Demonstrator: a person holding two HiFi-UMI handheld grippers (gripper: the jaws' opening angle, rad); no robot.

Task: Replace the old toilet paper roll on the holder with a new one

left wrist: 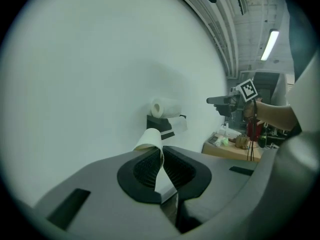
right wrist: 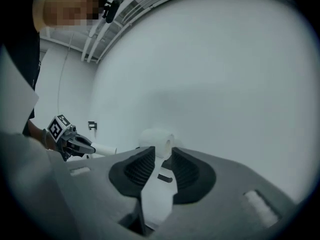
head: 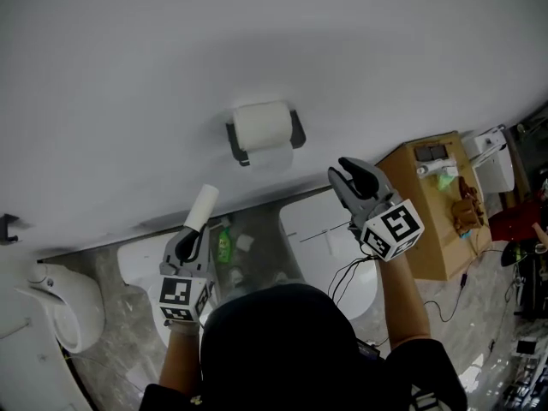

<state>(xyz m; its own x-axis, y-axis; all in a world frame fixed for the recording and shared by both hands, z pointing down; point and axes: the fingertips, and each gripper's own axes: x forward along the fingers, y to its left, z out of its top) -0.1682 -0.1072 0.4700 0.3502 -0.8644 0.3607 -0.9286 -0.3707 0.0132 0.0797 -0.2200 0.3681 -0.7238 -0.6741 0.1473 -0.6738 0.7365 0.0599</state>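
A full white toilet paper roll [head: 261, 127] sits on the dark holder [head: 297, 131] on the white wall. My left gripper [head: 192, 231] is below and left of it, shut on an empty pale cardboard tube [head: 203, 205] that sticks up toward the wall. In the left gripper view the tube's edge [left wrist: 150, 139] is pinched between the pads, with the roll [left wrist: 164, 107] beyond. My right gripper [head: 347, 175] hangs to the lower right of the holder, jaws apart with nothing between them. The right gripper view shows the roll [right wrist: 156, 140] through the gap.
Under the holder stands a bin with a clear bag [head: 248, 259]. White toilet fixtures [head: 330, 229] flank it, and another white fixture [head: 60, 302] is at far left. A cardboard box [head: 432, 208] with small items stands at right, with cables on the floor.
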